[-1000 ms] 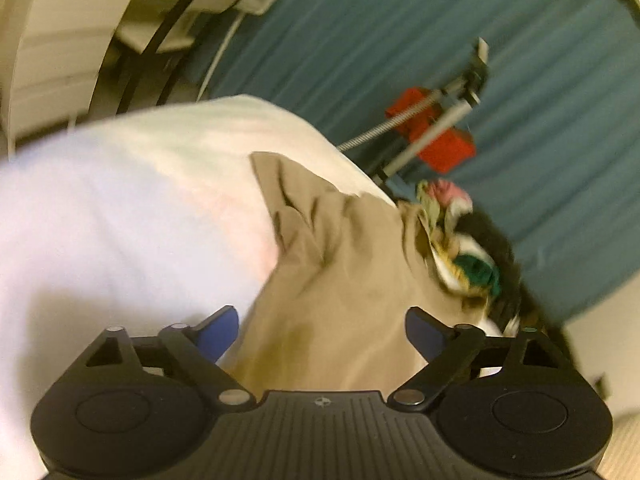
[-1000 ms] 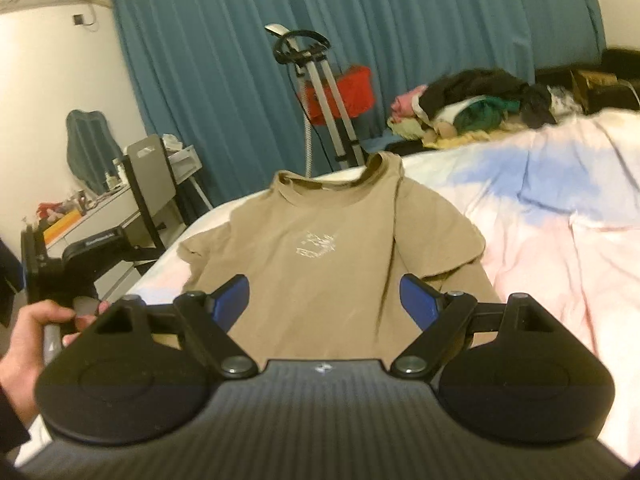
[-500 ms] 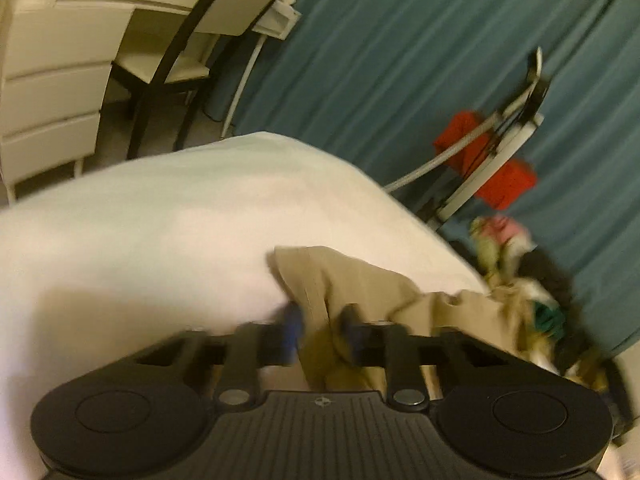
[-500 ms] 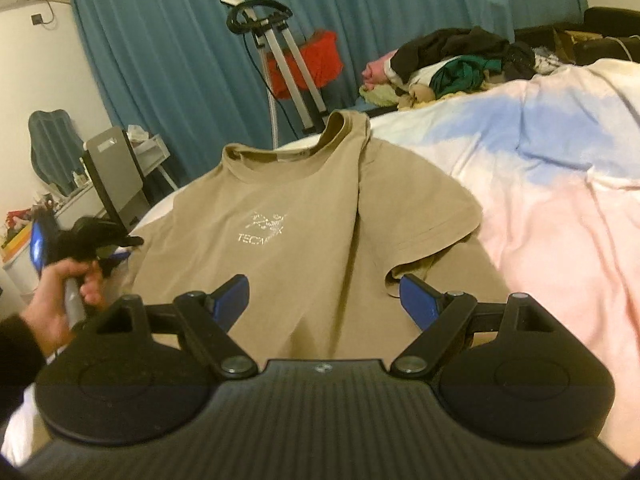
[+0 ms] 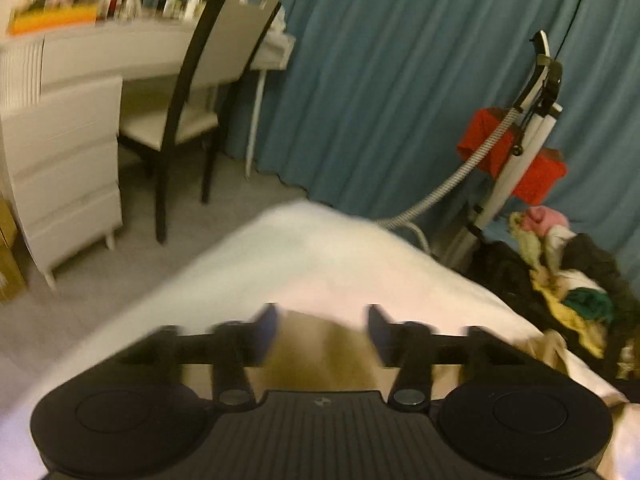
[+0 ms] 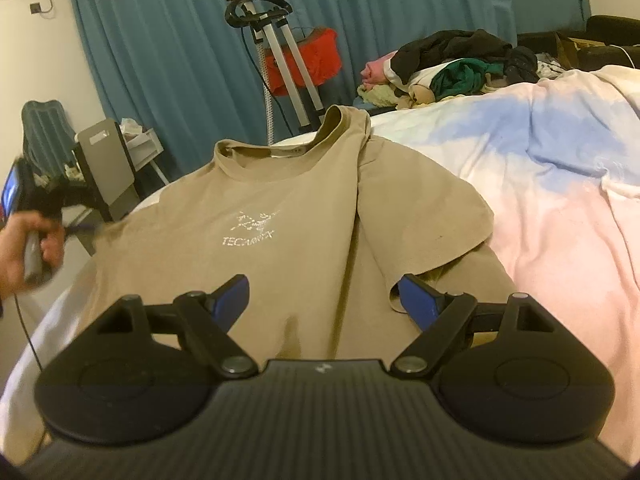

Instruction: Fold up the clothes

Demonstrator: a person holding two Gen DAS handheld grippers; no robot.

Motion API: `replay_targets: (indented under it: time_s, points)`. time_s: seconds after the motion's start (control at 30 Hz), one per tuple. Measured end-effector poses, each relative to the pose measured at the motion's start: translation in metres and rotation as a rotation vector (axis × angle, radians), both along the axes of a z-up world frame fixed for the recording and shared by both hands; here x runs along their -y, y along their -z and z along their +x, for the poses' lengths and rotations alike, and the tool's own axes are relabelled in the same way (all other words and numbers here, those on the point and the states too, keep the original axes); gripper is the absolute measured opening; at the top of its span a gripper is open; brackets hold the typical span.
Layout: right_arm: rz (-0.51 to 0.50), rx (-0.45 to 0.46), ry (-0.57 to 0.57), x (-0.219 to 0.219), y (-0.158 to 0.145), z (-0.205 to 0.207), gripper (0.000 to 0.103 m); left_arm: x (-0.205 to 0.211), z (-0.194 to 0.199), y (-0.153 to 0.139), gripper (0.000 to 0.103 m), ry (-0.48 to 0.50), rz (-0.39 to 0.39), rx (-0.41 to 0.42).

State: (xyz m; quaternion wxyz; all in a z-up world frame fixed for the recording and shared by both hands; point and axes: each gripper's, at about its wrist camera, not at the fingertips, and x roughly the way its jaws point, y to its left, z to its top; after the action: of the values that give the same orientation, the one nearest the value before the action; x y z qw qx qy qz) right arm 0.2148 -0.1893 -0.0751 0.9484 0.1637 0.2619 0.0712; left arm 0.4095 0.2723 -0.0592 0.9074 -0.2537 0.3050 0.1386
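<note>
A tan T-shirt with a white chest print lies face up on the bed, collar toward the curtain, its right side folded over with the sleeve on top. My right gripper is open above the shirt's lower part, and its right finger is beside the sleeve hem. My left gripper is open, with a tan piece of the shirt showing between its fingers; the view is blurred. In the right wrist view the left gripper is held by a hand at the shirt's left sleeve.
The bed has a white, pink and blue cover. A pile of mixed clothes lies at its far end. A garment steamer with a red item stands by the blue curtain. A chair and white desk stand left of the bed.
My left gripper was shut on the shirt's sleeve edge half a second ago and is now open, tilted up toward the desk. The shirt's left side lies flatter. My right gripper moved closer over the shirt.
</note>
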Motion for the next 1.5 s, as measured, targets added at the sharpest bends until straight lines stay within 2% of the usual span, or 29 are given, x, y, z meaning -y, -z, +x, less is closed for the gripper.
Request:
replay_targets:
  time_s: [0.13,0.23,0.33,0.37,0.43,0.5,0.57,0.6,0.63,0.7,0.83,0.97,1.0,1.07,1.13,1.17,1.23,1.27,1.33,1.4,1.5]
  points:
    - [0.011,0.007,-0.010,0.001,-0.004,-0.007,0.084,-0.021,-0.050,0.031,0.064,-0.030,-0.251,0.015]
    - [0.019,0.013,-0.017,0.002,-0.007,-0.012,0.083,-0.026,-0.078,0.052,0.064,-0.030,-0.430,0.069]
    - [0.019,0.015,-0.024,0.000,-0.008,-0.015,0.084,-0.018,-0.074,0.063,0.064,0.023,-0.581,0.100]
    - [0.017,0.015,-0.026,-0.001,-0.009,-0.016,0.083,-0.012,-0.067,0.065,0.064,0.048,-0.602,0.095]
    - [0.010,0.015,-0.030,-0.002,-0.008,-0.016,0.084,0.001,-0.049,0.067,0.064,0.069,-0.567,0.062]
    - [0.007,0.012,-0.029,-0.002,-0.007,-0.015,0.084,0.011,-0.035,0.068,0.064,0.047,-0.515,0.028]
    - [0.006,0.007,-0.027,-0.003,-0.006,-0.013,0.083,0.011,-0.030,0.068,0.058,0.013,-0.499,0.019]
    - [0.008,0.004,-0.025,-0.002,-0.005,-0.012,0.083,0.008,-0.030,0.067,0.045,-0.001,-0.497,0.014]
    - [0.012,0.002,-0.023,-0.001,-0.004,-0.011,0.083,0.006,-0.031,0.066,0.024,-0.016,-0.495,0.010]
    - [0.022,0.001,-0.021,0.001,-0.003,-0.009,0.083,-0.002,-0.035,0.063,0.003,-0.043,-0.496,0.006]
    - [0.043,-0.001,-0.015,0.005,-0.002,-0.006,0.083,-0.026,-0.057,0.050,0.003,-0.106,-0.456,-0.021]
    - [0.040,0.010,-0.003,0.008,-0.004,-0.008,0.083,-0.048,-0.084,0.025,0.003,-0.145,-0.261,-0.053]
    - [0.037,0.017,0.000,0.008,-0.005,-0.009,0.083,-0.051,-0.092,0.018,0.005,-0.151,-0.208,-0.062]
    - [0.029,0.031,0.005,0.009,-0.008,-0.010,0.083,-0.052,-0.110,0.007,0.017,-0.117,-0.114,-0.074]
    - [0.020,0.044,0.010,0.011,-0.011,-0.013,0.084,-0.038,-0.129,-0.004,0.033,-0.056,-0.015,-0.074]
    - [0.017,0.049,0.013,0.012,-0.012,-0.014,0.084,-0.028,-0.140,-0.009,0.039,-0.020,0.026,-0.069]
    - [0.013,0.055,0.015,0.013,-0.014,-0.016,0.084,0.003,-0.157,-0.018,0.059,0.053,0.076,-0.052]
    - [0.008,0.059,0.017,0.014,-0.015,-0.018,0.083,0.021,-0.167,-0.024,0.062,0.091,0.093,-0.034]
    - [-0.001,0.066,0.021,0.015,-0.016,-0.022,0.083,0.064,-0.183,-0.032,0.080,0.151,0.099,0.014]
    - [-0.005,0.073,0.025,0.018,-0.016,-0.026,0.083,0.104,-0.204,-0.039,0.083,0.214,0.093,0.038]
    - [-0.012,0.081,0.045,0.026,-0.015,-0.033,0.082,0.166,-0.246,-0.042,0.086,0.332,0.165,0.068]
